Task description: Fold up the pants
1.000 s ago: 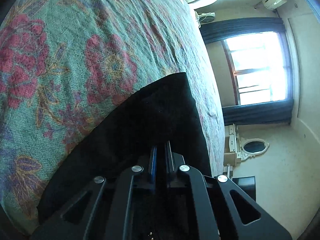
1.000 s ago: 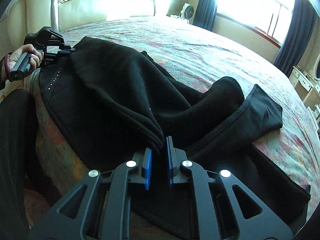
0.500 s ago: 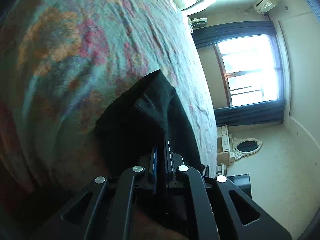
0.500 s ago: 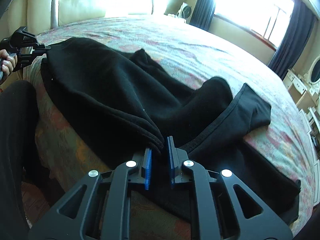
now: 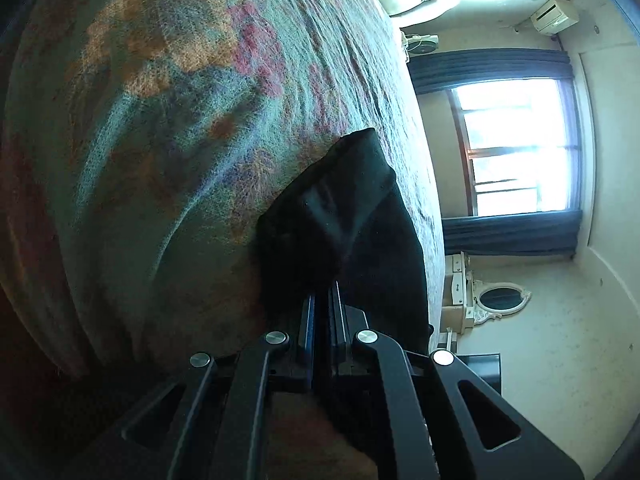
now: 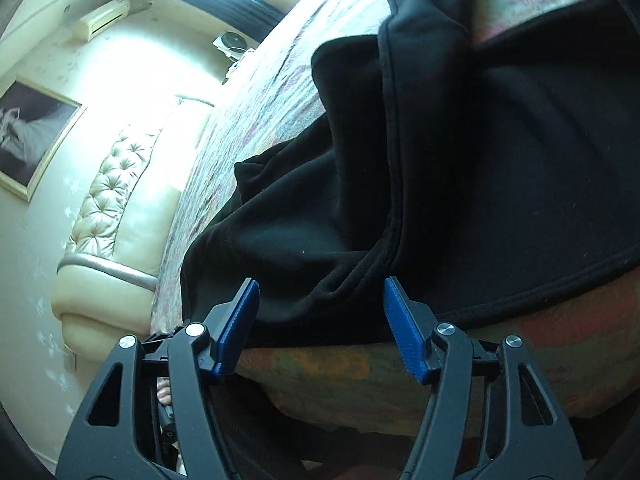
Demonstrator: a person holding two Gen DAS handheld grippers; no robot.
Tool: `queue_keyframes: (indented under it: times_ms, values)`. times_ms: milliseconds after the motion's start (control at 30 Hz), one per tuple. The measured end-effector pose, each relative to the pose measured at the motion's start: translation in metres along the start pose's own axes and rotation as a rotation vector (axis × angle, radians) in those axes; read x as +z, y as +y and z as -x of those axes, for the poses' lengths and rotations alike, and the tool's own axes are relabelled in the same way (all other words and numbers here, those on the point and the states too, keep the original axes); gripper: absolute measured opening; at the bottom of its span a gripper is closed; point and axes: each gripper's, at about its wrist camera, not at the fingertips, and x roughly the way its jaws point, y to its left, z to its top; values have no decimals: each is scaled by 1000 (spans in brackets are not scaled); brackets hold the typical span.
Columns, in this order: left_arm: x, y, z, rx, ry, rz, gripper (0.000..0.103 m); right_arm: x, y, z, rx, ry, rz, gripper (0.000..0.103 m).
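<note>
The black pants (image 6: 460,160) lie bunched on the bed, with folds and a hemmed edge hanging over the bed's near side. My right gripper (image 6: 320,312) is open, its blue pads either side of a fold of the pants without gripping it. My left gripper (image 5: 322,308) is shut on a corner of the black pants (image 5: 340,220) at the bed's edge. Most of the pants is hidden in the left wrist view.
The bed carries a floral bedspread (image 5: 180,100) that drapes over the edge (image 6: 360,380). A cream tufted headboard (image 6: 116,200) stands at the left. A window with dark curtains (image 5: 516,148) and a small dresser with an oval mirror (image 5: 496,300) are beyond the bed.
My right gripper has opened and let go of the pants fold, and its view has rolled sideways. My left gripper stays shut on the pants corner and has shifted slightly.
</note>
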Motion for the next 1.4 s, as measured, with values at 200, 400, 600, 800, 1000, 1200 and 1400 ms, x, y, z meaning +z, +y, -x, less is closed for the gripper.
queue_keyframes:
  times_ms: [200,400,600,800,1000,1200,1400]
  values:
    - [-2,6,8,3,-6,-3,5,7,-13,-6,-10,-24,-126,52]
    - [-4,6,14,6,-16,-8,5,4,-17,7,-36,-81,-155,49]
    - [-6,4,17,14,-24,-24,5,16,-18,-8,-68,-89,-116,46]
    - [-9,3,26,38,-38,-38,5,13,-40,2,-32,-74,-149,11]
    - [-13,-4,30,55,-31,-93,8,18,-47,39,-28,-132,-138,35]
    - [-28,-46,63,105,-117,-329,8,83,-76,185,-208,-485,-154,53]
    - [-53,-106,64,-17,-139,-522,85,127,-186,266,-383,-597,-360,53]
